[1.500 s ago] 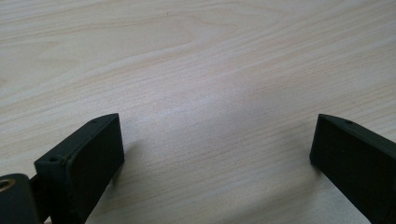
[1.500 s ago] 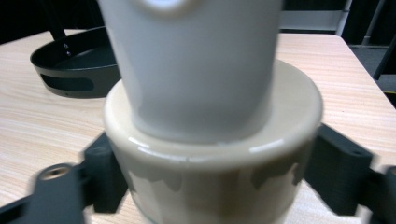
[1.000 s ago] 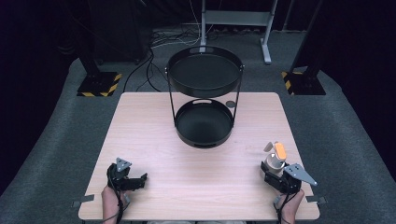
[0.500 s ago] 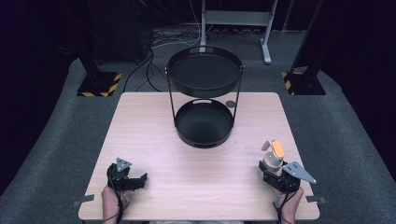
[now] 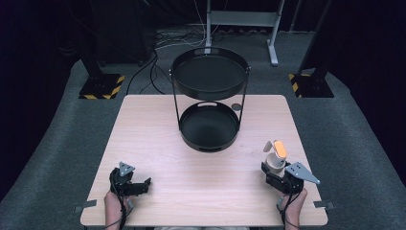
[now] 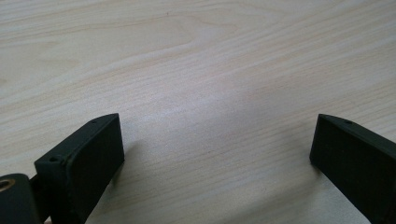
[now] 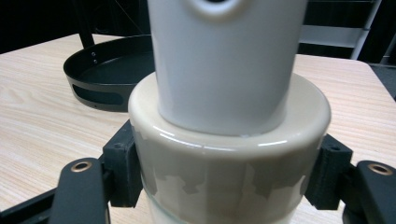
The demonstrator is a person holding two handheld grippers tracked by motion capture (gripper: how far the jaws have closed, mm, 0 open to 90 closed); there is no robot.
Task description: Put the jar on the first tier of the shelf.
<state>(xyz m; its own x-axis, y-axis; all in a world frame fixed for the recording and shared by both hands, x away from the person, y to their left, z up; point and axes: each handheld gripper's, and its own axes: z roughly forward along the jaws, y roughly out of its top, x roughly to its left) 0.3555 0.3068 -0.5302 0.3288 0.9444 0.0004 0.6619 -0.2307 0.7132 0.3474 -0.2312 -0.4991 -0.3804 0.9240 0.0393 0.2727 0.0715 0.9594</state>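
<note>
My right gripper [image 5: 274,166] is shut on a cream cylindrical container [image 5: 275,160] near the table's front right. The container carries a white upper piece and an orange tip [image 5: 280,149]. In the right gripper view the black jaws press on both sides of the container's cream body [image 7: 229,140], with the white piece rising above it. At the front left, my left gripper [image 5: 143,183] rests low over the table. Its jaws stand wide open [image 6: 217,154] with only bare wood between them.
A black two-tier tray stand sits at the table's far middle, with an upper tray [image 5: 209,50] on thin posts over a lower tray [image 5: 208,143]. A small dark disc [image 5: 236,106] lies behind it. The light wooden table [image 5: 153,129] stands on grey carpet.
My right gripper and the container have edged slightly left and away from the front edge. My left gripper has stayed where it was.
</note>
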